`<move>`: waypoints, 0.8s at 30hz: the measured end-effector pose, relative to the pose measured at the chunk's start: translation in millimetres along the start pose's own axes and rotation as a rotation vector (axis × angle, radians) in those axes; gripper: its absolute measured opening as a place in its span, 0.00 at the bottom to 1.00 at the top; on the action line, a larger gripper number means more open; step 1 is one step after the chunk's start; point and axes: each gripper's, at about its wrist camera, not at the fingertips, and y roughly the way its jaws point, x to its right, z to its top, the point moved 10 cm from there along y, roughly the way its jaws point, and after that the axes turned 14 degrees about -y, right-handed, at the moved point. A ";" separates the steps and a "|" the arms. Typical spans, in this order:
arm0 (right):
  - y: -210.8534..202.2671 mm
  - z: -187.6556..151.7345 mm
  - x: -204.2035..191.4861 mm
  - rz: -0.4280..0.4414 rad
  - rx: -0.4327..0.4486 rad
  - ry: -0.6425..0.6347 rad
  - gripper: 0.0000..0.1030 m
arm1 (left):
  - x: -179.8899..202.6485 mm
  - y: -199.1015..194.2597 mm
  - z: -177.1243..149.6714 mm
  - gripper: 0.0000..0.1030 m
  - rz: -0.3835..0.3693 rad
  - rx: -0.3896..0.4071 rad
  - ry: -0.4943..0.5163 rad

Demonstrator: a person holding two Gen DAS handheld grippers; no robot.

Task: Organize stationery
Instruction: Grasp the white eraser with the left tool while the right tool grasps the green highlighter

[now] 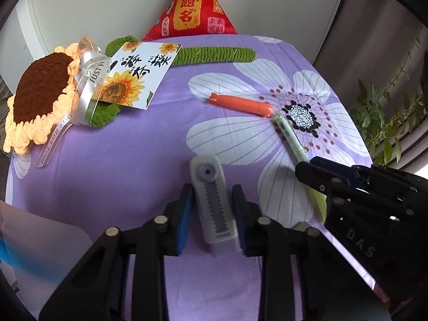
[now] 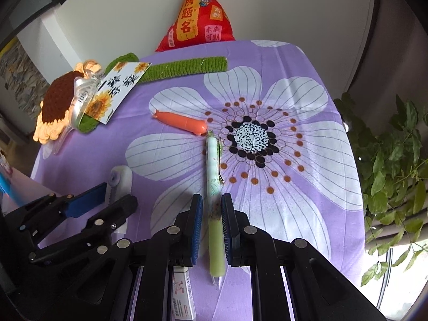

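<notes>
Once clamped as below, treat step in hand as pick-up, prob. early in sort; L side: pinching slide eraser across its width with left gripper, pads on both flanks, eraser slightly skewed betw. them, resting on tablecloth; R side: right gripper pressed together on pen, low on barrel, pen flat on cloth, far end just beside orange capsule-shaped item; next: lift both straight up, hold squeeze steady, watch for eraser twisting; no tray or holder visible, drop-off pt. unknown; eraser: white shell, lilac toothed slider, rounded end; pen: pale green, slim.
</notes>
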 end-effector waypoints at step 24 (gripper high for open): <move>-90.1 -146.8 -6.4 -0.009 -0.125 0.020 0.11 | -3.9 -60.3 -128.8 0.23 -0.090 -0.156 0.188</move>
